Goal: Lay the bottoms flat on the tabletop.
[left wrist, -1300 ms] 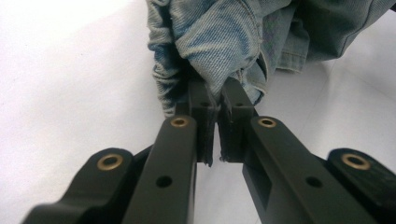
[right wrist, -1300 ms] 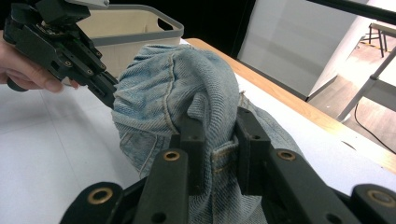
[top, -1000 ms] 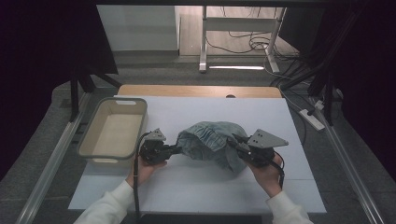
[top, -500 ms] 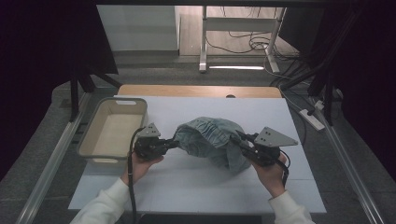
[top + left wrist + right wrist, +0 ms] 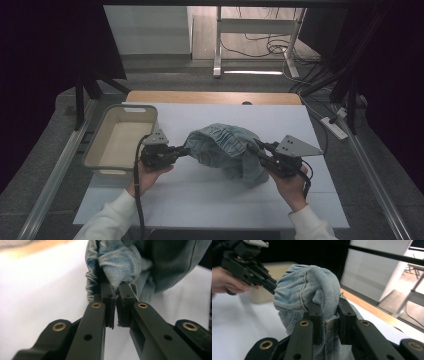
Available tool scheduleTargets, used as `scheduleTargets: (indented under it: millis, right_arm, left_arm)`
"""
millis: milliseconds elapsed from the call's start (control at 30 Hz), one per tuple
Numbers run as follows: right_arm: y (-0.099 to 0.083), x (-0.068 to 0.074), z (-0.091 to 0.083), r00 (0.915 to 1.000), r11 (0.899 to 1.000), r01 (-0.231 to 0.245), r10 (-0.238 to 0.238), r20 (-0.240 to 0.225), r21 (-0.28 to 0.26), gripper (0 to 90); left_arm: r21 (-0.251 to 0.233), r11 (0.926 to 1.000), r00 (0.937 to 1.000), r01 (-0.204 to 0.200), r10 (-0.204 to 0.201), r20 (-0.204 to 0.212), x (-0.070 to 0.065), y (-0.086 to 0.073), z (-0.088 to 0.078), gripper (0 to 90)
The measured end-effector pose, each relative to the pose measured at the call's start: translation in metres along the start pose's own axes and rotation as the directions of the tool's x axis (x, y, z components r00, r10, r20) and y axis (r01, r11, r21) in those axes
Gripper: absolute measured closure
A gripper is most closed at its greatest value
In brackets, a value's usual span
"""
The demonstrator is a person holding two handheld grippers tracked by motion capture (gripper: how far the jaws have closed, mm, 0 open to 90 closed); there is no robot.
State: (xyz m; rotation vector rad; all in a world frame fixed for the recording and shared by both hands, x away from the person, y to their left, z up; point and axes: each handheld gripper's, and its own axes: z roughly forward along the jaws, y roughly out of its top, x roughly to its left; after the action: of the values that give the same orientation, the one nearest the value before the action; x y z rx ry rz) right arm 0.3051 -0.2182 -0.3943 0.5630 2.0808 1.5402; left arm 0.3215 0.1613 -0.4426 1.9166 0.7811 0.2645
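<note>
— Denim garment (image 5: 225,150) hangs bunched at frame centre, clamped by the left gripper (image 5: 182,150) and right gripper (image 5: 256,150)?
— Yes. White table (image 5: 200,200) lies bare below; beige bin (image 5: 120,142) crowds the left.
— Hidden?
— Its shape, folded under.

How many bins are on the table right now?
1: a beige bin at the table's left edge, beside the left tongs gripping the denim garment. Nothing appears hidden.
</note>
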Motion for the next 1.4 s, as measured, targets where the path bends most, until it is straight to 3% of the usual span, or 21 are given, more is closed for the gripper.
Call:
scheduleTargets:
  millis: [100, 233, 600, 1400]
  right_arm:
    - [0.014, 0.006, -0.01, 0.9999, 0.999, 0.012, -0.012, -0.011, -0.049, 76.0]
    - [0.024, 0.01, -0.019, 0.9995, 0.996, 0.027, -0.029, -0.015, -0.086, 76.0]
    - [0.002, -0.006, -0.004, 0.9998, 1.0, -0.017, 0.017, -0.002, -0.007, 75.9]
    - [-0.016, -0.024, 0.005, 0.998, 0.998, -0.036, 0.034, 0.054, 0.052, 75.6]
  left_arm:
    - [-0.075, 0.9971, 0.9999, -0.011, 0.011, -0.004, -0.002, 0.013, -0.021, 84.9]
    - [-0.115, 0.9932, 0.9999, -0.016, 0.016, -0.003, -0.004, 0.018, -0.036, 84.9]
    - [-0.032, 0.9993, 0.9997, 0.02, -0.019, 0.015, 0.004, 0.003, -0.006, 84.9]
    - [0.018, 0.9995, 0.9997, 0.025, -0.025, 0.008, 0.012, 0.005, 0.017, 84.8]
